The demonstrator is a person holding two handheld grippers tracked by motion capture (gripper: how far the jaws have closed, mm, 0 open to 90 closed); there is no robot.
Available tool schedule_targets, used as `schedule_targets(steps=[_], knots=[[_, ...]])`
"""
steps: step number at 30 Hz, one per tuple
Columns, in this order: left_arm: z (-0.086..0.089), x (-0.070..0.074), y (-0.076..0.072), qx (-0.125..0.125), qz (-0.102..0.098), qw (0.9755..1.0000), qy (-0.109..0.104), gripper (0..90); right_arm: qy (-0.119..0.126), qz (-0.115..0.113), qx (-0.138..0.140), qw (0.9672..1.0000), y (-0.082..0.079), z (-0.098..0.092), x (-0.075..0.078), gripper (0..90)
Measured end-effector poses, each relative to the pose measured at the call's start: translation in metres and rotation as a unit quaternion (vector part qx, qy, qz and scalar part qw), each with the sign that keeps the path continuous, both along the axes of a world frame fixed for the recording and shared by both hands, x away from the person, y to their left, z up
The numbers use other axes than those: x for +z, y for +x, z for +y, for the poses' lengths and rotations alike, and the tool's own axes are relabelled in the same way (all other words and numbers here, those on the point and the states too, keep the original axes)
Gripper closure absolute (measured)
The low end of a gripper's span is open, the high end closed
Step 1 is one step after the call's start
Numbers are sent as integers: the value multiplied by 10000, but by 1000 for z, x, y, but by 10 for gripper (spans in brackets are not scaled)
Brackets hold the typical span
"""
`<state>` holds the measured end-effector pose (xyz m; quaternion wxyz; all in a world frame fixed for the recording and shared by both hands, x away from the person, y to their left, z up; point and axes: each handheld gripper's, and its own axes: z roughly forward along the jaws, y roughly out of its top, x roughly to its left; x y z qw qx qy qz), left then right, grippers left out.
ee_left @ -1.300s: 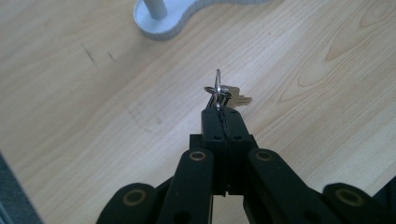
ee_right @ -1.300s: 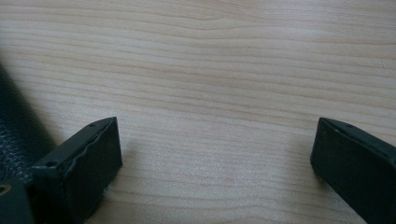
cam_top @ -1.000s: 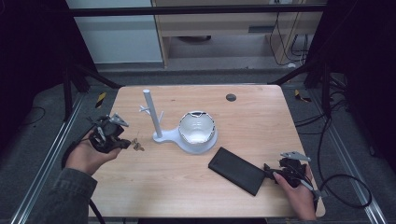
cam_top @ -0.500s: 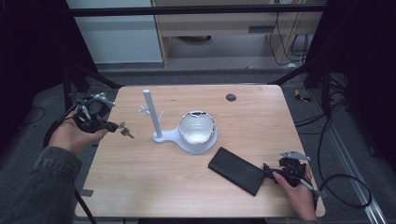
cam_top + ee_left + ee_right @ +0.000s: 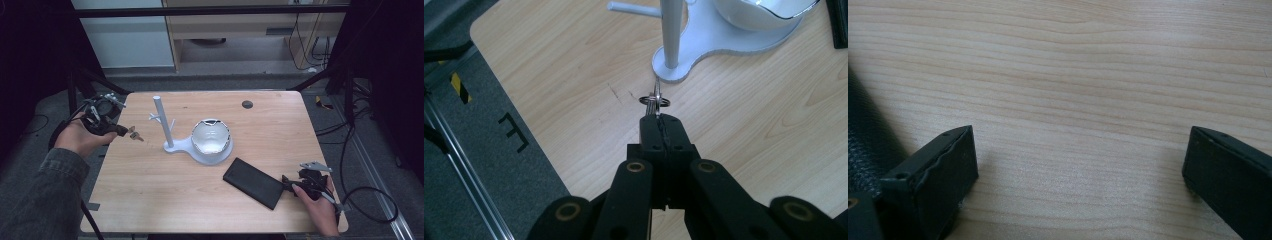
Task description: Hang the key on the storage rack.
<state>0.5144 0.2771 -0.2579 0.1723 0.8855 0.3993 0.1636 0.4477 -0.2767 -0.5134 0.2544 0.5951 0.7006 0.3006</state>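
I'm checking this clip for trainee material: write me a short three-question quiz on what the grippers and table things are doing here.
1. True or false: the left gripper is shut on the small metal key ring.
2. Where does the flat black rectangular case lie? A) beside the right gripper, near the front right of the light wooden table; B) hung on the white peg stand; C) inside the shiny bowl.
3. Fill in: the right gripper's jaws stand ____ over bare wood.

Key
1. True: the jaws are closed, with the ring poking out of their tips, lifted off the table.
2. A.
3. Open, wide apart.
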Motion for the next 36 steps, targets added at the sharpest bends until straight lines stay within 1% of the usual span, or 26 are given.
schedule_targets(steps=[2,3,4,9,12,13,18,21,29,36], knots=[[-2,5,3,-38,-92,10000,9,900,0,0,1,10000,0,0,0,15],[-4,7,4,-39,-107,9999,49,900,2,-10,1,10000,0,0,0,15],[-6,8,5,12,-83,10000,41,900,-6,-15,11,10000,0,0,0,14],[-15,16,11,-6,-155,9999,36,900,-7,-18,11,10000,1,0,0,13],[-21,19,13,-38,-201,9997,165,900,2,-18,16,10000,1,0,0,14],[-23,20,14,-39,-214,9996,167,900,1,-20,17,10000,1,0,0,14],[-28,19,17,-102,-165,9995,230,900,-6,-19,22,10000,1,0,0,14],[-30,18,19,-121,-190,9994,263,900,-9,-15,23,10000,1,0,0,14],[-31,19,20,-122,-201,9995,193,900,-13,-16,26,10000,1,0,0,14],[-35,20,20,-166,-212,9995,193,900,0,-17,16,10000,1,0,0,14]])
